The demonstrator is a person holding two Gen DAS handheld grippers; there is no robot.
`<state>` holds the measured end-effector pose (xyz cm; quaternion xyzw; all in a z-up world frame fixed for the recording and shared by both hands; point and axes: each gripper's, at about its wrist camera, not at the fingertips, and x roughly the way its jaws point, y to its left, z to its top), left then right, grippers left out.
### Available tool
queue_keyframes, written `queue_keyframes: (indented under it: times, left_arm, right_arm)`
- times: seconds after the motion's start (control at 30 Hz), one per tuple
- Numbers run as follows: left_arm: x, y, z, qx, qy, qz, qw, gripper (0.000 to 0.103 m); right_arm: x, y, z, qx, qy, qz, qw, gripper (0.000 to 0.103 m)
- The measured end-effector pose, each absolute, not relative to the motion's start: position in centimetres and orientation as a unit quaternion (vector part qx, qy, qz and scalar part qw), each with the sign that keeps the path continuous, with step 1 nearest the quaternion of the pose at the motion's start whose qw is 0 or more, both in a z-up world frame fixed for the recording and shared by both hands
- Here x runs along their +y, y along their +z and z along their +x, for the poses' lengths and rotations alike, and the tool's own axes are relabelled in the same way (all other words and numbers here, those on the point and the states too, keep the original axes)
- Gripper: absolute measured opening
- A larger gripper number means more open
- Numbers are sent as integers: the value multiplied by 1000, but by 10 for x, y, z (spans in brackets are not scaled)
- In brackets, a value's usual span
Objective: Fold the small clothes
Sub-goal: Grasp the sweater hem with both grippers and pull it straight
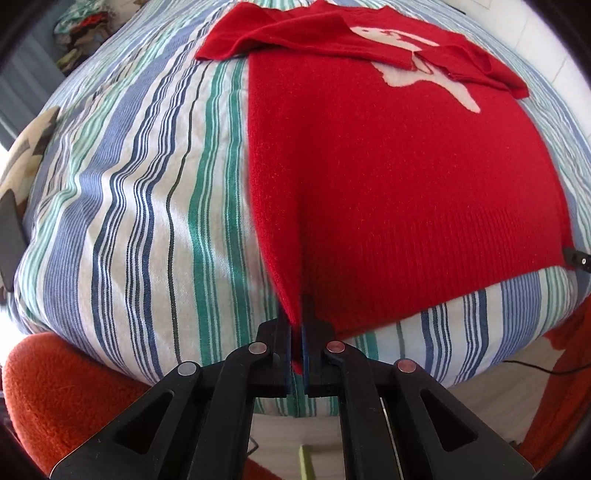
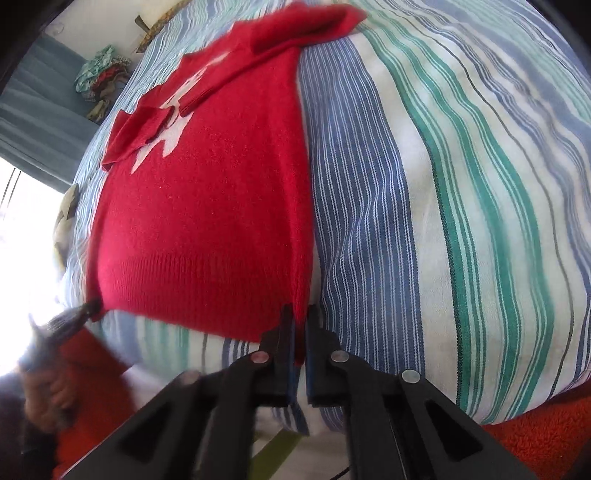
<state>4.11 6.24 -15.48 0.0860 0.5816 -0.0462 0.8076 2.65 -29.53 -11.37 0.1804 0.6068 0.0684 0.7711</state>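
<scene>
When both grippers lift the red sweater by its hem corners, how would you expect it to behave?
The red sweater is soft knit, so it will probably sag between the left gripper and right gripper. Its folded-in sleeves lie loose and may slide off.

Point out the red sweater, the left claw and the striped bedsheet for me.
red sweater (image 1: 388, 177): left wrist view, middle of body.
left claw (image 1: 298, 328): left wrist view, between its fingertips, at the hem corner.
striped bedsheet (image 2: 461, 184): right wrist view, bare striped area.

striped bedspread (image 1: 129, 221) | bright window (image 2: 22, 236) | blue curtain (image 2: 37, 122)
</scene>
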Motion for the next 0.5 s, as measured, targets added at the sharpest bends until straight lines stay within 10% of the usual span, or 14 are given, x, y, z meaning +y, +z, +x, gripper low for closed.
queue_keyframes:
  times: [0.3, 0.43, 0.5]
  left_arm:
    - [27, -164, 34, 544, -7, 199, 815, 12]
    - [49, -140, 22, 554, -4, 188, 811, 74]
    - [74, -123, 16, 568, -21, 131, 812, 74]
  right_arm:
    - [-282, -114, 23, 592, 63, 107, 796, 2]
    - [-281, -98, 15, 583, 67, 87, 805, 19]
    - [-285, -86, 9, 582, 64, 86, 806, 42]
